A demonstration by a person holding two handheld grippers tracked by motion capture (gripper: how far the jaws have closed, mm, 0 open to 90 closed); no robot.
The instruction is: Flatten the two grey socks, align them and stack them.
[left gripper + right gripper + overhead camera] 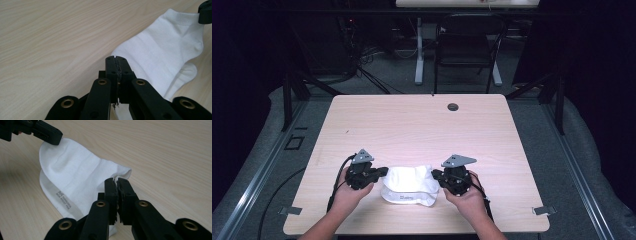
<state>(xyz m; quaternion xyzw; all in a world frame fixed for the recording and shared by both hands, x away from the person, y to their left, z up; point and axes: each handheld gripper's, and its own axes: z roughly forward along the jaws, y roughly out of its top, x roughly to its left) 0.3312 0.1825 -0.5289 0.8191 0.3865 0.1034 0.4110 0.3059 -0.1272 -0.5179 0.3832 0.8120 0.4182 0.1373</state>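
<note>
Two white socks [409, 185], stacked approx. one atop the other, lay on the desk [412, 125] near its front edge, between both tools. Top sock w/ ribbed cuff toward the right tool; lower sock showed small printed lettering [62, 200] along its edge.

Left tool [382, 172]: jaws pressed together, thin white fabric pinched between them at the toe end of the pair. Right tool [436, 175]: jaws likewise closed at the cuff end; fabric seemed caught there, though the pinch itself was partly hidden.

Reason for hold, est.: each tool took an opposite end so the pair stayed stretched flat and aligned, prob. prep for folding or pairing. Low grip close to the desk kept the layers from sliding apart.

Background: chair [464, 45] & second table leg [418, 50], well apart.
</note>
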